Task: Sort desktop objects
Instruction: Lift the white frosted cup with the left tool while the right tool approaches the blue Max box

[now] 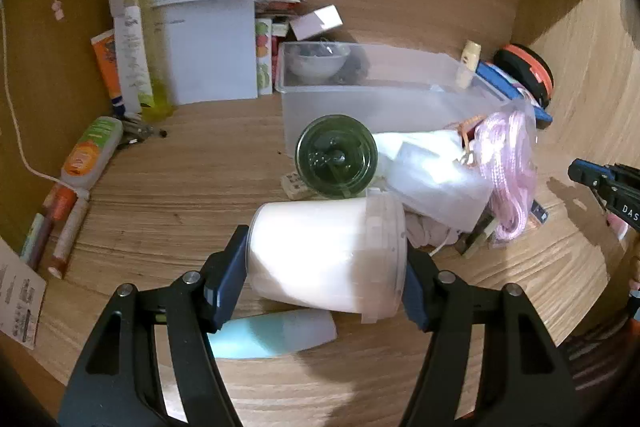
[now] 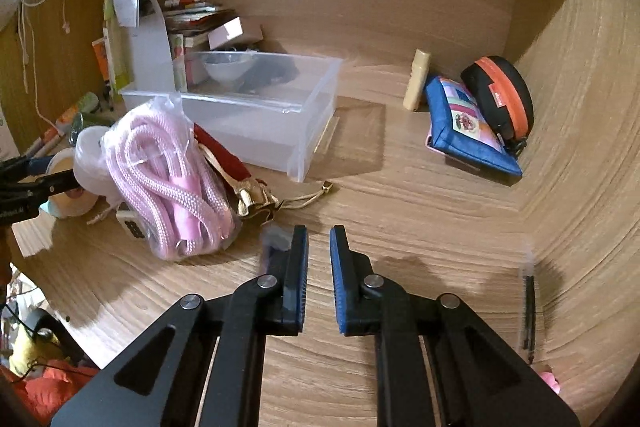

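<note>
A white plastic tub (image 1: 320, 255) lies on its side on the wooden desk (image 1: 168, 195), and my left gripper (image 1: 326, 259) is shut on it, one pad on its base and the other on its lid. A dark green glass jar (image 1: 336, 155) stands just behind the tub. A bag of pink rope (image 2: 172, 179) lies to the right of them. In the right wrist view my right gripper (image 2: 319, 239) hovers over bare desk, shut to a narrow slit with nothing between the pads. The clear plastic bin (image 2: 256, 115) holds a white bowl (image 2: 228, 67).
A light blue card (image 1: 272, 337) lies under the tub. Pens and tubes (image 1: 68, 227) line the left wall. A blue pouch (image 2: 464, 119), a black-and-orange case (image 2: 500, 95) and a beige tube (image 2: 418, 79) sit at the back right. A black pen (image 2: 529, 311) lies near the right wall.
</note>
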Action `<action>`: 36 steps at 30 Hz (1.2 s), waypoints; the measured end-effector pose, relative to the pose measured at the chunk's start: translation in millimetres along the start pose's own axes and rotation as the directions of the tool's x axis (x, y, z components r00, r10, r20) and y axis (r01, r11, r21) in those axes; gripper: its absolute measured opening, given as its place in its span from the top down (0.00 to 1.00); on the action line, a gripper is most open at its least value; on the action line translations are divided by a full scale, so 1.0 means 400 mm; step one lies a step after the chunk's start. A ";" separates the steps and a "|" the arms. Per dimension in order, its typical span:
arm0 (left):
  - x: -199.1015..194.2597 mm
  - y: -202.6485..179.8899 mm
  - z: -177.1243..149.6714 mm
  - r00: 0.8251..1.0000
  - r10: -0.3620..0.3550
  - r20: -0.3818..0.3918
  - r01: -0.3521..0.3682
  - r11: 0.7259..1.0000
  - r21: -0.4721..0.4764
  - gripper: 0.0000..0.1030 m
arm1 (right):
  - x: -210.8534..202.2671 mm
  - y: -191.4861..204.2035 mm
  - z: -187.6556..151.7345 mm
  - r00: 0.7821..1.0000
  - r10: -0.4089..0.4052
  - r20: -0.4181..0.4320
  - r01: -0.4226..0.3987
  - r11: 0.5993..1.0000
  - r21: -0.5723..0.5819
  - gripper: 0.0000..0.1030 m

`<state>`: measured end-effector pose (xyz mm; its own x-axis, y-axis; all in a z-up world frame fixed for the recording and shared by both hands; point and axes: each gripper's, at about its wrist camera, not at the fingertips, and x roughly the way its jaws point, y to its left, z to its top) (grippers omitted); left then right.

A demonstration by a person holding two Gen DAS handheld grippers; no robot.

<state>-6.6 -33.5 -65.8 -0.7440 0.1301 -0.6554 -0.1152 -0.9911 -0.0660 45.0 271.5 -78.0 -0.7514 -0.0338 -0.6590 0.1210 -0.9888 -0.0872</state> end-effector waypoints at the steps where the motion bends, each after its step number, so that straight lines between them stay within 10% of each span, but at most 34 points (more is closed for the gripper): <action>1: -0.005 0.004 0.001 1.000 0.000 0.005 0.000 1.000 -0.004 0.36 | -0.001 -0.001 0.001 1.000 0.002 0.002 -0.002 1.000 0.001 0.91; 36: -0.108 0.017 0.130 0.992 -0.018 0.129 0.017 1.000 0.011 0.36 | 0.000 0.016 0.081 0.997 0.054 0.058 -0.054 0.999 -0.011 0.91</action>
<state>-9.4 -44.6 1.0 -0.8203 0.1507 -0.5518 -0.1353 -0.9884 -0.0688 24.6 260.5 -54.3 -0.7802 -0.0957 -0.6181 0.1683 -0.9839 -0.0601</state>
